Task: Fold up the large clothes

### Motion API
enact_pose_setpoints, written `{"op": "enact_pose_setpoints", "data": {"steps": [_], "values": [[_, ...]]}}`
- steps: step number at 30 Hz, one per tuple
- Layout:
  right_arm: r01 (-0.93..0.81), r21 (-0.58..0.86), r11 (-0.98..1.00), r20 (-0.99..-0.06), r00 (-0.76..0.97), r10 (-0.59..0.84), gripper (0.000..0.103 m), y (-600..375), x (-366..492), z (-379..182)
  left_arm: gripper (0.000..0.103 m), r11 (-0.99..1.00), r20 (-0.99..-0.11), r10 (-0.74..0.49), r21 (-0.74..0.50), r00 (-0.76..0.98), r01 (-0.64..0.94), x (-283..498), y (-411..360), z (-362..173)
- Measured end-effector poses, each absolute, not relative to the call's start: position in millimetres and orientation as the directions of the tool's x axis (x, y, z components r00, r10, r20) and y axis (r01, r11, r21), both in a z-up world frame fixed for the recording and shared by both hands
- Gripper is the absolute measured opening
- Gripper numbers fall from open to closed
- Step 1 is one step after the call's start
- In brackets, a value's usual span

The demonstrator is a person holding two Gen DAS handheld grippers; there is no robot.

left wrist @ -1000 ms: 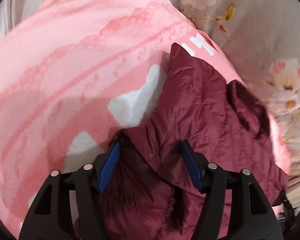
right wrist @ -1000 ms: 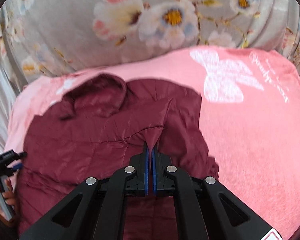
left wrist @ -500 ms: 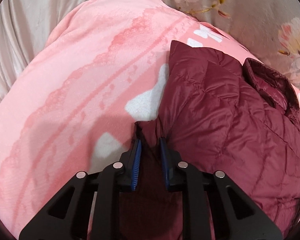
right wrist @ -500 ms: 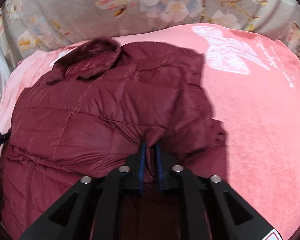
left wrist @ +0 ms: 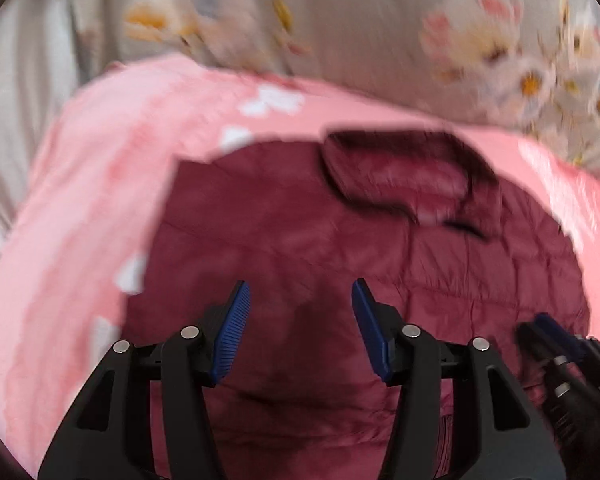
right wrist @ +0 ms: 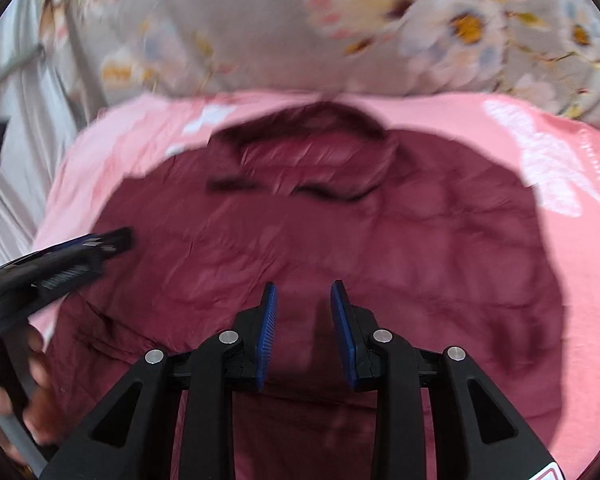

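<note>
A maroon quilted jacket (left wrist: 340,248) lies spread on a pink blanket (left wrist: 100,184), collar (left wrist: 400,176) at the far side. It also shows in the right wrist view (right wrist: 380,240), collar (right wrist: 308,144) far. My left gripper (left wrist: 300,300) is open and empty above the jacket's near part. My right gripper (right wrist: 303,300) is open and empty over the jacket's middle. The left gripper shows at the left of the right wrist view (right wrist: 60,264); the right gripper shows at the lower right of the left wrist view (left wrist: 560,352). Both views are motion-blurred.
A grey floral bedcover (right wrist: 420,32) rises behind the pink blanket (right wrist: 580,280). Pale sheet (left wrist: 16,100) lies at the far left. A hand (right wrist: 28,392) holds the left gripper's handle.
Both grippers were shut on jacket folds half a second ago. They have now opened, let go and pulled back. The jacket lies flatter.
</note>
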State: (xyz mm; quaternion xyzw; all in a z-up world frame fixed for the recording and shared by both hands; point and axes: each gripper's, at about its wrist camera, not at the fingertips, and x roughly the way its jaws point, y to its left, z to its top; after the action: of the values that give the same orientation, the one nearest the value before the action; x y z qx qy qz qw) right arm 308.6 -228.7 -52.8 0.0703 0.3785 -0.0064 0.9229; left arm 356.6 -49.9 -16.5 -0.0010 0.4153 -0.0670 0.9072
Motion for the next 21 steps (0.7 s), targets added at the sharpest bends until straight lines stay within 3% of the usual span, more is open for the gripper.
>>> {"op": "enact_pose_setpoints", "data": {"steps": [2,7,21], "values": [[0.068,0.112,0.991,-0.718,0.695,0.033,0.029,-221.1,313.2,-70.1,0.051,0.992,-0.776,-0.110,-0.045,0.621,0.119,358.4,-59.0,-39.1],[0.060,0.125,0.990,-0.710,0.703,0.047,0.028,-222.0,313.5,-88.5,0.052,0.991,-0.736,-0.091,-0.001,0.671,0.133,343.7,-60.6,-65.6],[0.061,0.120,0.991,-0.699,0.714,0.041,0.028,-225.7,311.3,-91.2,0.057,0.994,-0.722,-0.054,0.029,0.690,0.107,338.5,-62.2,-71.3]]}}
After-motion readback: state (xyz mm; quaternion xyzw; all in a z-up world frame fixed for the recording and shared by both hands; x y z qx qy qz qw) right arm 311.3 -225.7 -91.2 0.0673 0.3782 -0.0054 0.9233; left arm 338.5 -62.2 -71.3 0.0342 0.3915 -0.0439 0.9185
